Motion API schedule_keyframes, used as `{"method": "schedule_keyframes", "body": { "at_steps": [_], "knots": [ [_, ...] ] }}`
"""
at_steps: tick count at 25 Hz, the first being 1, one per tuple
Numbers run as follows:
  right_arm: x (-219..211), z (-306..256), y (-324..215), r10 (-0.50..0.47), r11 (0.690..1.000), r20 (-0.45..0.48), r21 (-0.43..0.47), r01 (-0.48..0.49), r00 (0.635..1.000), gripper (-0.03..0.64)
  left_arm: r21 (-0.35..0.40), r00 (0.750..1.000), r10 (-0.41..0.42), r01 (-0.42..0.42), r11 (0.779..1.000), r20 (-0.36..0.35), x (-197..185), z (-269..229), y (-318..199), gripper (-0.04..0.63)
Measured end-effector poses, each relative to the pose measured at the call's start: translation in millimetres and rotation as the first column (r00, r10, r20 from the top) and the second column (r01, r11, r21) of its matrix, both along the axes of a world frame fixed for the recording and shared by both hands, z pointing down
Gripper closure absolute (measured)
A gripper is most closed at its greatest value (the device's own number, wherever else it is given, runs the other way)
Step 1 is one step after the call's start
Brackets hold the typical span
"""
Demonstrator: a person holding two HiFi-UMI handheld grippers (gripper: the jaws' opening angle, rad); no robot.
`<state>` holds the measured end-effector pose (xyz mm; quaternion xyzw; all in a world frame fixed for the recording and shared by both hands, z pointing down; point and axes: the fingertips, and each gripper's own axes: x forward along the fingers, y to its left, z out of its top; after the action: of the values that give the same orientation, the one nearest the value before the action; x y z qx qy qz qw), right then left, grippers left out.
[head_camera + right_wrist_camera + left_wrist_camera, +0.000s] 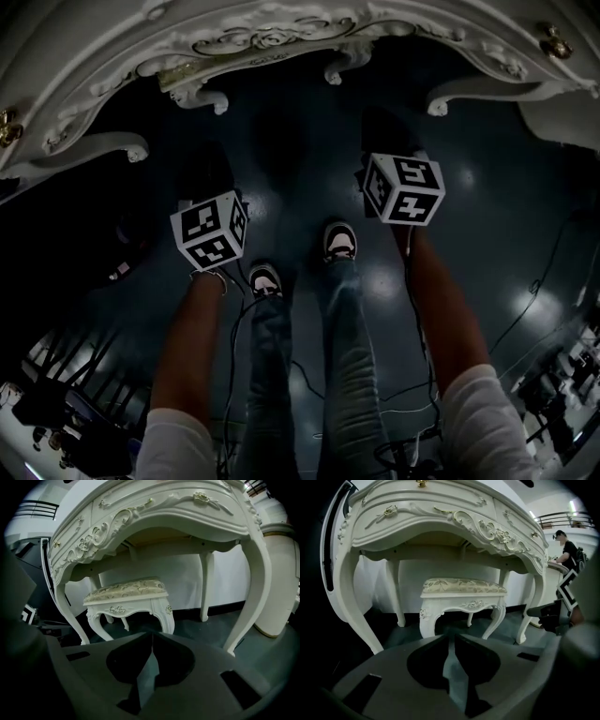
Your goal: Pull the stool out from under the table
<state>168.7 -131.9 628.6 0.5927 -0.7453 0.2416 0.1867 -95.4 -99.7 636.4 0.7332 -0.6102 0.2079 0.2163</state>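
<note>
The cream stool (464, 585) with a patterned cushion stands under the ornate white table (440, 522), between its curved legs. It shows in the right gripper view too, the stool (126, 591) left of centre below the table (154, 517). My left gripper (451, 637) is shut and empty, a short way off from the stool and pointing at it. My right gripper (152, 634) is also shut and empty, aimed at the stool's right front leg (166, 616). In the head view the two marker cubes (209, 228) (403, 187) hang over the dark floor in front of the table edge (272, 37); the stool is hidden there.
My own shoes (265, 278) (339, 242) stand on the dark floor just behind the grippers. Cables (525, 300) trail across the floor at the right. A cream rounded piece (279, 583) stands right of the table. A person (568, 550) stands far off at a counter.
</note>
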Motion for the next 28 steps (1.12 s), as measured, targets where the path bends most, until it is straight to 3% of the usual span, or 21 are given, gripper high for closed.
{"method": "schedule_keyframes", "body": {
  "at_steps": [4,7,11,16,20,25,28],
  "knots": [
    [5,3,-18,-0.016,1.000,0.023,0.003,0.016,1.000,0.612,0.013,0.999,-0.029,0.028,1.000,0.043,-12,4,-18,0.494],
    [10,17,-26,-0.024,1.000,0.011,-0.015,0.024,1.000,0.552,0.015,0.997,-0.045,0.044,0.999,0.068,-17,8,-23,0.434],
    [9,26,-42,-0.031,0.999,-0.013,-0.023,0.030,0.999,0.498,0.014,0.995,-0.040,0.039,0.999,0.087,-21,12,-27,0.402],
    [-1,26,-64,-0.061,0.998,-0.043,-0.019,0.060,0.997,0.415,-0.050,0.994,-0.078,0.082,0.995,0.073,-34,30,-33,0.316],
    [0,35,-88,-0.064,0.998,-0.096,-0.006,0.063,0.993,0.382,-0.052,0.991,-0.079,0.084,0.995,0.105,-41,39,-41,0.311],
    [9,56,-105,-0.015,0.998,-0.143,-0.057,0.006,0.990,0.365,-0.019,0.988,-0.123,0.125,0.992,0.089,-52,39,-59,0.311],
    [7,59,-112,-0.035,0.998,-0.162,-0.053,0.027,0.986,0.364,-0.024,0.989,-0.122,0.124,0.992,0.078,-54,41,-69,0.311]
  ]
}}
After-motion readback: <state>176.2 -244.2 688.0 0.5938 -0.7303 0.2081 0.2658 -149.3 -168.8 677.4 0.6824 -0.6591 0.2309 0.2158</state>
